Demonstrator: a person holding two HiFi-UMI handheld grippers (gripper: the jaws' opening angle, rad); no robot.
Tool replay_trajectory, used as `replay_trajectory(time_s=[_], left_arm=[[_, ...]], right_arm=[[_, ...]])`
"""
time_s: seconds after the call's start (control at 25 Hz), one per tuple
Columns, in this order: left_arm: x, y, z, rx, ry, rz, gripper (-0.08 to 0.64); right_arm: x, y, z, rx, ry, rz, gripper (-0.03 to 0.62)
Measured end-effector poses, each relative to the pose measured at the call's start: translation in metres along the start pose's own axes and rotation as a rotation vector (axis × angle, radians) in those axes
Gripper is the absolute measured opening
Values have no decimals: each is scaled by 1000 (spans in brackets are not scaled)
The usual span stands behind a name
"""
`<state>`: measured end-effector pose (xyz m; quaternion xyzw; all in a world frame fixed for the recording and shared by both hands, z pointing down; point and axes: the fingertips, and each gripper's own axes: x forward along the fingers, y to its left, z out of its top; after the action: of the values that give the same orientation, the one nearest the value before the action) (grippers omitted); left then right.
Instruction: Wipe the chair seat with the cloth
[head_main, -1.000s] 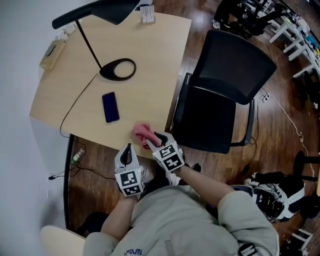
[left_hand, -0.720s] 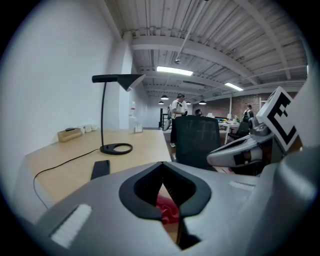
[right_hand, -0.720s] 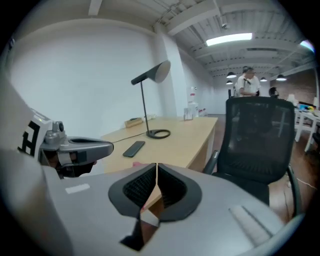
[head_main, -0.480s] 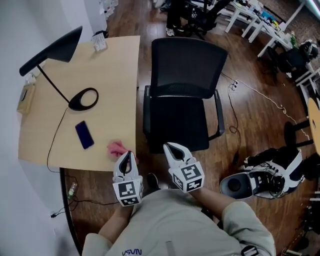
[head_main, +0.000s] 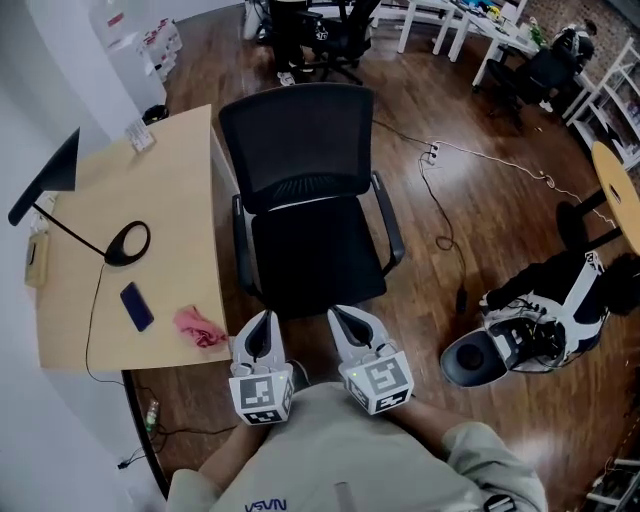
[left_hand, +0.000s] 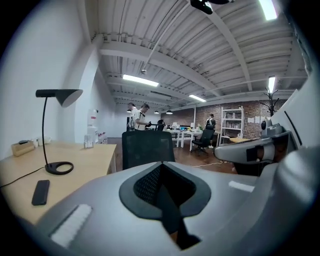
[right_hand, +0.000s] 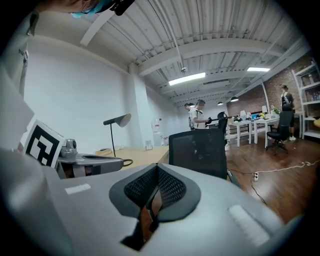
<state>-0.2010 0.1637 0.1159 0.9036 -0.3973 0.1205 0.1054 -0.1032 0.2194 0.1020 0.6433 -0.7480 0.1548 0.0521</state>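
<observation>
The black office chair (head_main: 312, 238) stands beside the wooden table (head_main: 165, 190), its seat bare. It also shows straight ahead in the left gripper view (left_hand: 147, 149) and the right gripper view (right_hand: 197, 149). The pink cloth (head_main: 199, 326) lies crumpled on the table near its front corner, apart from both grippers. My left gripper (head_main: 262, 322) (left_hand: 161, 169) is shut and empty, just right of the cloth and off the table's edge. My right gripper (head_main: 341, 317) (right_hand: 155, 174) is shut and empty, at the seat's front edge.
On the table are a black desk lamp (head_main: 118, 243) and a dark phone (head_main: 136, 306). A black-and-white machine (head_main: 520, 335) sits on the wood floor at right, with a cable (head_main: 470, 155) behind it. Desks, chairs and several people are further back.
Both grippers drew away from the table's edge and now sit in front of the chair. The right jaws, spread beside the cloth a second ago, are closed and empty. The cloth stayed on the table.
</observation>
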Motion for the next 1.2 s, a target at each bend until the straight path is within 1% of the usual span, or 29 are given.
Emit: replay_trajectory(time_s=[0.12,0.28,0.4,0.48,0.6,0.68,0.92,1.08,1.2], left_arm=[[0,-42,7,9,-14,-4,6],[-9,-91,2,5,-29,28,5],[-17,-118,-5,5,-22,54,5],[-24,-127,-8,4,-15,79,5],[-35,-128,-6,11,-17,106,5],[-41,-124,-6,14,-27,106,5],[-55,-108,1,37,-52,62,5],[-57,-96,-9,44,-52,17,5],[-57,-87,-15,46,-55,-13,5]], right_arm=[[-33,-24,0,-5,-7,-6,0],[-72,-52,-5,7,-8,13,0],[-92,-64,-11,18,-4,43,0],[-102,-68,-14,15,2,66,0],[-112,-68,-17,11,5,81,0],[-118,-66,-18,14,2,73,0],[-120,-46,-11,11,-26,26,0],[-112,-27,-23,14,-8,24,0],[-108,-18,-32,23,-1,4,0]])
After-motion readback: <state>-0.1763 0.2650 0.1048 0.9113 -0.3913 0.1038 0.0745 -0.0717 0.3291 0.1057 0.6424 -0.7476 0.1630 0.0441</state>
